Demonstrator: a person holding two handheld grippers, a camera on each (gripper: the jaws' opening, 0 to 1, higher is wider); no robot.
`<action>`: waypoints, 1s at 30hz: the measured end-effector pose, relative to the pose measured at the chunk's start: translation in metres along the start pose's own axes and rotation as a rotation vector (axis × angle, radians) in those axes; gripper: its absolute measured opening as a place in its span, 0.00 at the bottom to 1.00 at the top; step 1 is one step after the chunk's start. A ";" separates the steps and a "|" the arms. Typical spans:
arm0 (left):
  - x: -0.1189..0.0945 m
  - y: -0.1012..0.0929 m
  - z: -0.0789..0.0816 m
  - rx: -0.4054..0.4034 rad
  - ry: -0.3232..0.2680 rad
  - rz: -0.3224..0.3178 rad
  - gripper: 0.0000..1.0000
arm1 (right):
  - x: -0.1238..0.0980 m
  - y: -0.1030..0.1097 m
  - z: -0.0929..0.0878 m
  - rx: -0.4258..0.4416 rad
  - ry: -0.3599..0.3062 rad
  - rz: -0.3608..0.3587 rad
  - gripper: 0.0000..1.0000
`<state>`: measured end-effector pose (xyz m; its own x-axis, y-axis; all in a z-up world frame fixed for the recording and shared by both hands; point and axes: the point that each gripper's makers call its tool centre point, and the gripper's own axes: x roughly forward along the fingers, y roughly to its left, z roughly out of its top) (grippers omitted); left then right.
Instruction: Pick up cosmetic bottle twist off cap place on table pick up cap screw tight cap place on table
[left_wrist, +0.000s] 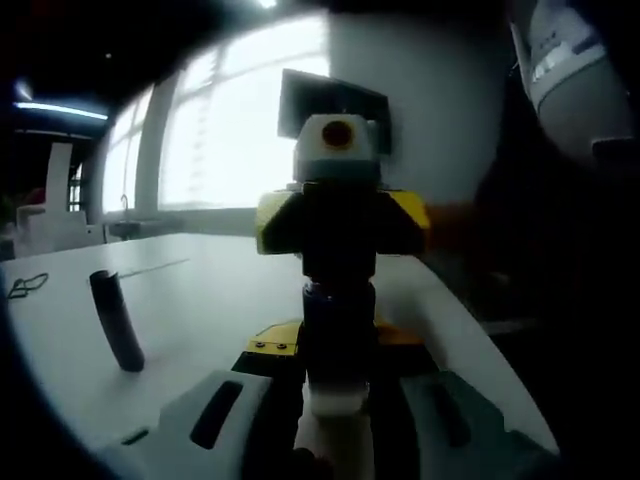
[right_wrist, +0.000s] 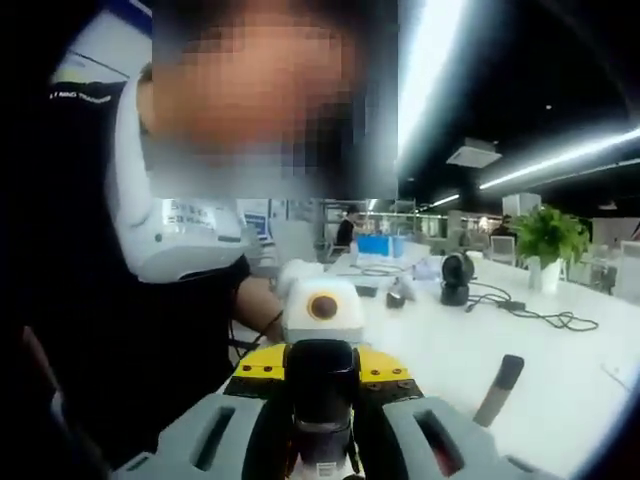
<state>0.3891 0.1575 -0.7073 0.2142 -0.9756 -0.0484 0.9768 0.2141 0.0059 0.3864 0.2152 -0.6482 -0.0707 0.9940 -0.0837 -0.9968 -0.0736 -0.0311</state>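
- Two grippers meet nose to nose over the white table (left_wrist: 200, 290): my left gripper (left_wrist: 338, 420) holds the pale body of the cosmetic bottle (left_wrist: 338, 440) between closed jaws, above the tabletop.
- My right gripper (right_wrist: 322, 440) is clamped on the bottle's dark cap (right_wrist: 322, 385); I see that same cap from the left gripper view too.
- On the table I see a dark cylinder (left_wrist: 117, 320) standing tilted, well apart from the grippers.
- Bright windows (left_wrist: 230, 120) line one wall.
- Farther back I see a potted plant (right_wrist: 547, 240), trailing cables (right_wrist: 535, 315) and ceiling strip lights (right_wrist: 560, 155).
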 end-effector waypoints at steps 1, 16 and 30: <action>0.000 0.000 0.000 0.000 0.000 0.000 0.14 | 0.000 0.000 0.001 0.000 -0.001 -0.001 0.17; -0.001 0.002 -0.001 0.001 -0.001 0.015 0.14 | -0.007 -0.005 0.017 0.020 -0.068 -0.052 0.17; 0.001 0.012 0.000 0.001 -0.009 0.058 0.14 | -0.023 -0.009 0.041 -0.002 -0.168 -0.143 0.17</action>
<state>0.4009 0.1594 -0.7074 0.2708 -0.9618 -0.0395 0.9626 0.2707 0.0093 0.3956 0.1961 -0.6055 0.0656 0.9939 0.0886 -0.9971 0.0687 -0.0323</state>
